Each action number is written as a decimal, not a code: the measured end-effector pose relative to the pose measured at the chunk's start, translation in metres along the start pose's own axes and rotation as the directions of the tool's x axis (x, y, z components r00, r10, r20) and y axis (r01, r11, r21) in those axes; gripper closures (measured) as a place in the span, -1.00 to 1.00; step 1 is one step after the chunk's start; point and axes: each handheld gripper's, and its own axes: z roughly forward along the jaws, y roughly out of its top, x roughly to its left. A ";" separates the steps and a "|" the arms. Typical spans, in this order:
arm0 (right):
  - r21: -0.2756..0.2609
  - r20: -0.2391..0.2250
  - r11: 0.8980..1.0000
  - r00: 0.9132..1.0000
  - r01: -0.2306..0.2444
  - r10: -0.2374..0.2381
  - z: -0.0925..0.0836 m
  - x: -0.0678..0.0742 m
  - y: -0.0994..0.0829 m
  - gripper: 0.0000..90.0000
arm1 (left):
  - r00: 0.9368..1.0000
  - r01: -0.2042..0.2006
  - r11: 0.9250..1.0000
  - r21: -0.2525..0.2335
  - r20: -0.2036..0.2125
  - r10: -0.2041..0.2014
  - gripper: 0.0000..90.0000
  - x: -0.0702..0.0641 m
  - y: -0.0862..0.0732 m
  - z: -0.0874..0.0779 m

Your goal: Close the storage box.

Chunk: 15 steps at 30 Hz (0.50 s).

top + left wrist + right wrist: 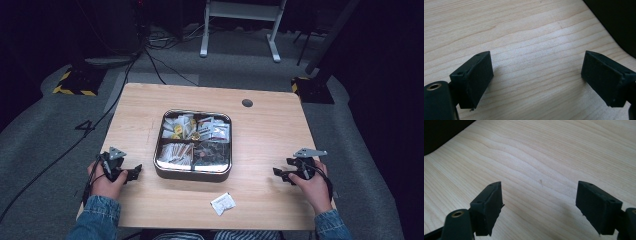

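A square metal tray [161, 166] with four compartments of small packets sits in the middle of the wooden table [270, 130]. A lone white packet [223, 203] lies on the table near the front edge, in front of the tray. My left gripper [137, 171] rests on the table left of the tray, pointing toward it. In the left gripper view its jaws stand wide apart over bare wood, and the left gripper [537, 80] is open. My right gripper [276, 173] lies low at the right, pointing left. The right gripper [539, 207] is open, with nothing between its jaws.
A round dark cable hole [247, 103] marks the table's far right. Beyond the table are grey floor, cables and a white stand's legs [240, 30]. Bare wood lies between each gripper and the tray.
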 end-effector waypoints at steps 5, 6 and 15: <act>-0.008 0.005 1.000 1.000 -0.006 0.006 0.001 0.000 -0.005 -0.53 | 1.000 -0.002 1.000 0.003 0.002 0.002 -0.78 0.000 0.001 0.001; -0.012 0.006 1.000 1.000 -0.011 0.011 0.001 0.001 -0.007 -0.54 | 1.000 -0.002 1.000 0.003 0.001 0.002 -0.79 0.000 0.001 0.001; -0.014 0.036 1.000 0.999 0.000 0.000 -0.001 0.005 -0.021 -0.57 | 1.000 -0.009 1.000 0.004 0.003 0.009 -0.78 -0.001 0.000 0.000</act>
